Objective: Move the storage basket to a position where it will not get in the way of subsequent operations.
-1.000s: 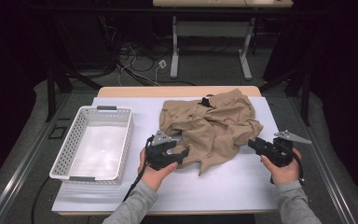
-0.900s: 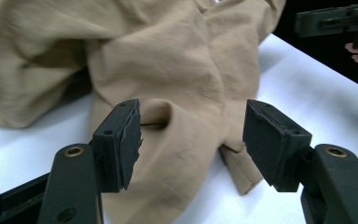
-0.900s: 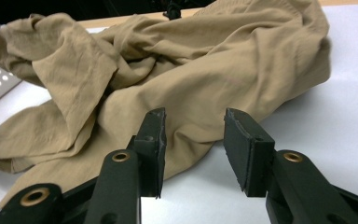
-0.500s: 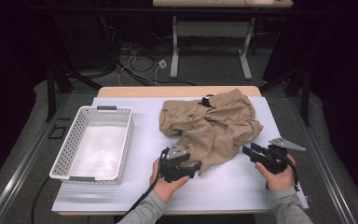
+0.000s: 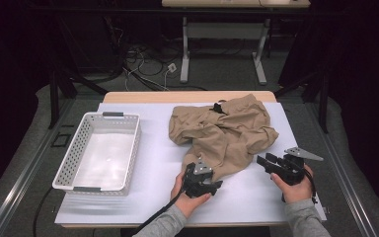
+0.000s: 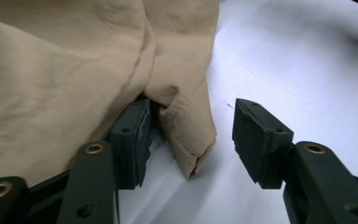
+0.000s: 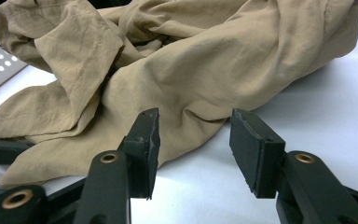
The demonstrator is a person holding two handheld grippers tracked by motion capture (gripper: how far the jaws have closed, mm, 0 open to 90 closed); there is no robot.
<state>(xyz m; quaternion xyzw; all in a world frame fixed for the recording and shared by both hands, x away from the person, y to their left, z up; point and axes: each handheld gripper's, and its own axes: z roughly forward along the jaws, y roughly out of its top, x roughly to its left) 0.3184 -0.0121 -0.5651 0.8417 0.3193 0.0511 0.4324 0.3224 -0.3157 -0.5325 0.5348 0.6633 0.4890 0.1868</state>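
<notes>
High view: tan cloth (image 5: 224,131) lies crumpled in a loose heap on the white table (image 5: 256,197), right of the basket (image 5: 100,150), with a small black tab at its far edge. Its folds show stitched seams and a hemmed corner (image 6: 189,140) pointing toward the person. The left gripper (image 5: 203,180) sits at that near corner; its jaws have just been closing, the hem between them but one pad clear of it. The right gripper (image 5: 271,163) rests just right of the cloth, jaws spread, nothing between them.
</notes>
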